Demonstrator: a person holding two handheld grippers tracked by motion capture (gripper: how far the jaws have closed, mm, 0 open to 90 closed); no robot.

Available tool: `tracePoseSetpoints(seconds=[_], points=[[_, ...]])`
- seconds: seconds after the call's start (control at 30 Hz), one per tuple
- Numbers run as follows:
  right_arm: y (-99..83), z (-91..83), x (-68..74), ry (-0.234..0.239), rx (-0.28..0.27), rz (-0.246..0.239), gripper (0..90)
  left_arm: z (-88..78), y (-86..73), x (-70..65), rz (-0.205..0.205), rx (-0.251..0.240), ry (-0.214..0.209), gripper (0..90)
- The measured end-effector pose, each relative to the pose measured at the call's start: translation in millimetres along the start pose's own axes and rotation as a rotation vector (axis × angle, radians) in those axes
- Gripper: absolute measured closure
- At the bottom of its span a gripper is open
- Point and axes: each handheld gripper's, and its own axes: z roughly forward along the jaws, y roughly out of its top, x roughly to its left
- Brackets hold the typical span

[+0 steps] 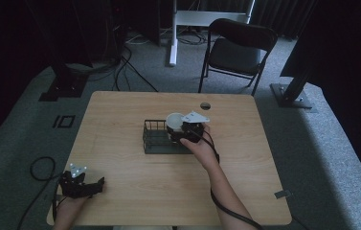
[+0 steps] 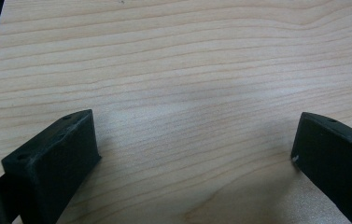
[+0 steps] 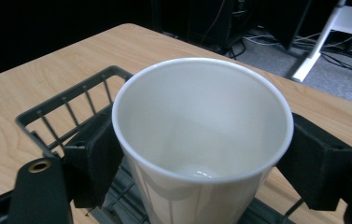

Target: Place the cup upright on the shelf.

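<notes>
While the right gripper (image 1: pixel 184 130) sits over the right end of the black wire basket (image 1: pixel 155 139) near the table's (image 1: pixel 120 110) centre, its jaws are clamped on a white paper cup (image 1: pixel 174 120), one black pad on each side of the cup wall just below the rim. From above, the cup reads only as a small pale disc beside the gripper's grey three-cornered plate; the right gripper view resolves much more: the cup (image 3: pixel 201 140) is upright, open end up, empty, with a rolled rim and a glossy inner base, and the basket's (image 3: pixel 66 105) wire rim and vertical bars lie behind and below it. Whether the cup's foot rests on the basket floor or hangs above it cannot be told. The high view alone gives the wider layout: the left gripper (image 1: pixel 99 183) rests near the table's near left corner, well apart from basket and cup, with a folding chair (image 1: pixel 238 48) on the carpet beyond the far edge. The left gripper view adds what the overhead picture leaves unclear: the left gripper (image 2: pixel 197 140) has its jaws spread wide, with bare pale wood grain between them and nothing held.
</notes>
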Motion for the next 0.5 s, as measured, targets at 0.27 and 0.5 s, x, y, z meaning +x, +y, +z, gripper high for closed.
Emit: tracePoseSetpoints(seconds=[0.27, 0.5], points=[[3.0, -8.0, -0.9, 0.013, -0.033, 0.023, 13.0, 0.0, 0.0, 0.0, 0.0, 0.0, 0.0, 0.7], [2.4, -16.6, -2.8, 0.022, -0.035, 0.023, 12.8, 0.0, 0.0, 0.0, 0.0, 0.0, 0.0, 0.7]])
